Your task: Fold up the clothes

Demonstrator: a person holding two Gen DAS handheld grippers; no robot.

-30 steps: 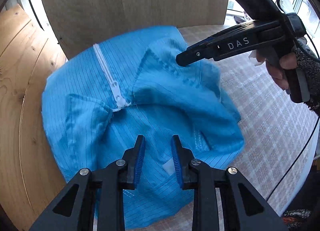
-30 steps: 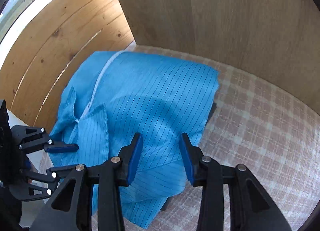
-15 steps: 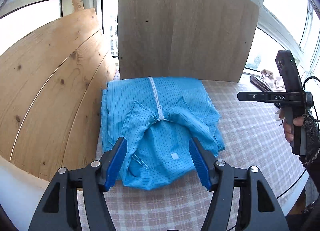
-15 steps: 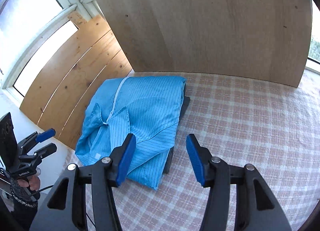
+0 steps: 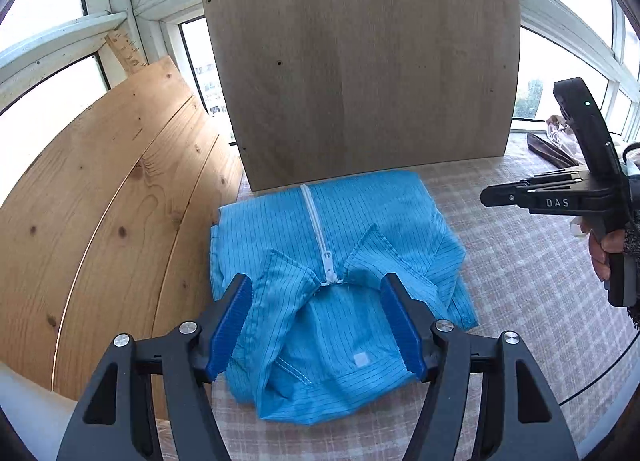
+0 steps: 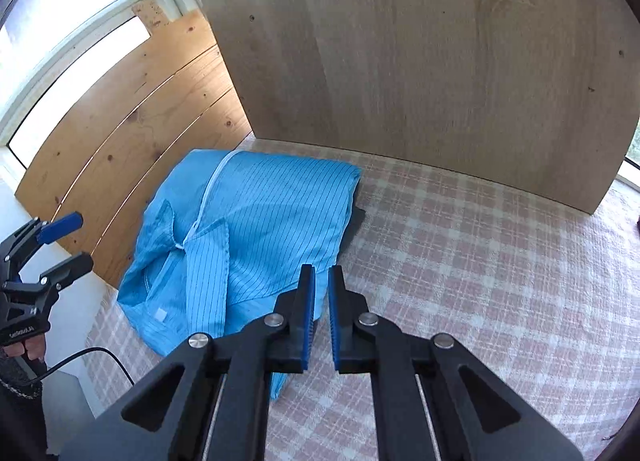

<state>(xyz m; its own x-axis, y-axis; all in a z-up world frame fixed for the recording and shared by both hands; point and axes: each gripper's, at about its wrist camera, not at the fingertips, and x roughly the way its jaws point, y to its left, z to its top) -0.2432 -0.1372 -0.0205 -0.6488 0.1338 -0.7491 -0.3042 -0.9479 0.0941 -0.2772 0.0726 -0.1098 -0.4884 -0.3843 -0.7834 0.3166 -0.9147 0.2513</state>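
A folded blue striped garment [image 5: 380, 229] with a white zipper [image 5: 318, 225] lies on the checked tablecloth, collar end toward me. My left gripper [image 5: 316, 285] hovers above that collar end, open wide and holding nothing. In the right wrist view the garment [image 6: 272, 213] sits left of centre and the left gripper [image 6: 78, 239] hangs open at the left edge. My right gripper [image 6: 322, 273] hangs over the garment's near right corner, pads almost together with nothing between them. From the left wrist view the right gripper [image 5: 486, 197] is held off to the right, apart from the cloth.
An upright brown board [image 5: 360, 81] stands right behind the garment. A pine plank panel [image 5: 112, 201] leans along the left. The checked tablecloth [image 6: 480, 261] stretches to the right. A dark item [image 6: 356, 225] shows under the garment's right edge. A black cable [image 6: 108, 357] trails at the left.
Both grippers have drawn back and up from the garment, which now lies flat and untouched. The left gripper's jaws spread wider. The right gripper's jaws went from open to nearly together.
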